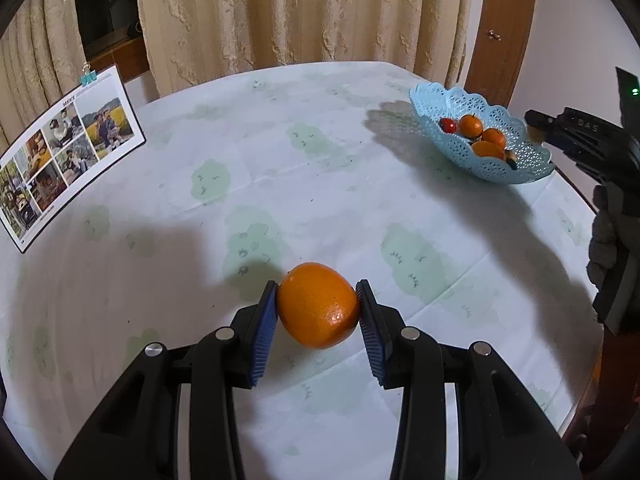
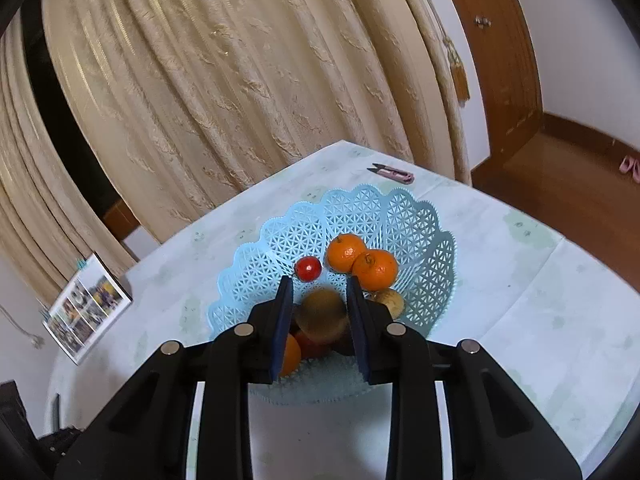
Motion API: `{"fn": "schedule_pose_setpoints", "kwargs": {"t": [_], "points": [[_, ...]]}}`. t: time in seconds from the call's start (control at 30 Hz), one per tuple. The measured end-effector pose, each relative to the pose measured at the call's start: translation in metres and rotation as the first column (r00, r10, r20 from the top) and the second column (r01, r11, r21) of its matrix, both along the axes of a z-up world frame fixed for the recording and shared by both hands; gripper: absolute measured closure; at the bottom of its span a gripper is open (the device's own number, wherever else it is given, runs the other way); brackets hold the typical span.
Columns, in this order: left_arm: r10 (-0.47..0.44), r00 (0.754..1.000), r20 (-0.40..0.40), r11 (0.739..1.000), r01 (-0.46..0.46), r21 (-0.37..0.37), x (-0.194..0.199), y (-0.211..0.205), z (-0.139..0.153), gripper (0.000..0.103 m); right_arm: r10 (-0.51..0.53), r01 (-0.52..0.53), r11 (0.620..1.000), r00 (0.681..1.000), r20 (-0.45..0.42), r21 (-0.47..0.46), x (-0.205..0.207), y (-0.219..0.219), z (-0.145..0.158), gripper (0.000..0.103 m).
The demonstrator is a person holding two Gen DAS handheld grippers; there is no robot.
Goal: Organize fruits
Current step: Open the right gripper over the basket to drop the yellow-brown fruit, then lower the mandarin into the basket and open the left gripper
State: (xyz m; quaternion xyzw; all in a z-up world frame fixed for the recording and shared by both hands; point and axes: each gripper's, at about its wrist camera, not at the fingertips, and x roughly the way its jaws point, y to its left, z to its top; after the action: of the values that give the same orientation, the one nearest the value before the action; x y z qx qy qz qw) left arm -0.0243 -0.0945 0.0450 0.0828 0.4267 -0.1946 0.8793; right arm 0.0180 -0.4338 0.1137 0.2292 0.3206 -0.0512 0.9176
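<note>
My left gripper (image 1: 317,284) is shut on a large orange (image 1: 318,310), its blue pads pressing both sides just above the tablecloth. The light blue lattice basket (image 1: 492,164) stands at the far right, with the right gripper (image 1: 534,120) beside its rim. In the right wrist view my right gripper (image 2: 319,280) hangs over the basket (image 2: 360,216), jaws slightly apart. A blurred brown kiwi (image 2: 322,316) lies between them, and the pads do not seem to press it. Two oranges (image 2: 344,252), a small red fruit (image 2: 308,269) and other fruit lie in the basket.
A photo card (image 1: 68,152) with a teal clip stands at the table's left edge. Pink snips (image 2: 394,174) lie beyond the basket. Beige curtains hang behind the table, with a wooden door (image 2: 504,60) at the right. A gloved hand (image 1: 604,240) holds the right gripper.
</note>
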Motion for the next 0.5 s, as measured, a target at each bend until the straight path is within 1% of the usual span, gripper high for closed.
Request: {"fn": "schedule_pose_setpoints", "kwargs": {"t": [0.03,0.07,0.23,0.37,0.4,0.43,0.5], "points": [[-0.002,1.000,0.001,1.000,0.002,-0.002,0.000,-0.001,0.001,0.063,-0.006,0.005,1.000,1.000,0.005,0.018,0.000,-0.003,0.000,0.060],[-0.006,1.000,0.003,1.000,0.006,-0.005,0.001,-0.003,0.003,0.063,-0.019,0.018,0.999,1.000,0.014,0.039,-0.002,-0.007,-0.001,0.054],[-0.017,1.000,0.020,1.000,0.017,-0.005,0.004,-0.014,0.010,0.063,-0.061,0.060,0.997,0.998,0.027,0.042,-0.010,-0.016,-0.003,0.054],[-0.042,0.998,0.040,0.999,0.042,-0.005,0.009,-0.032,0.017,0.063,-0.128,0.128,0.992,0.991,0.041,-0.003,-0.024,-0.021,-0.006,0.053],[-0.049,0.998,0.045,0.999,0.049,-0.004,0.010,-0.036,0.019,0.063,-0.147,0.148,0.989,0.988,0.043,-0.017,-0.027,-0.022,-0.007,0.051],[-0.058,0.997,0.054,0.998,0.058,-0.002,0.012,-0.043,0.022,0.063,-0.179,0.181,0.983,0.982,0.054,-0.040,-0.032,-0.023,-0.008,0.046],[-0.071,0.995,0.070,0.997,0.071,-0.003,0.016,-0.053,0.026,0.063,-0.225,0.231,0.970,0.972,0.074,-0.077,-0.039,-0.025,-0.009,0.041]]}}
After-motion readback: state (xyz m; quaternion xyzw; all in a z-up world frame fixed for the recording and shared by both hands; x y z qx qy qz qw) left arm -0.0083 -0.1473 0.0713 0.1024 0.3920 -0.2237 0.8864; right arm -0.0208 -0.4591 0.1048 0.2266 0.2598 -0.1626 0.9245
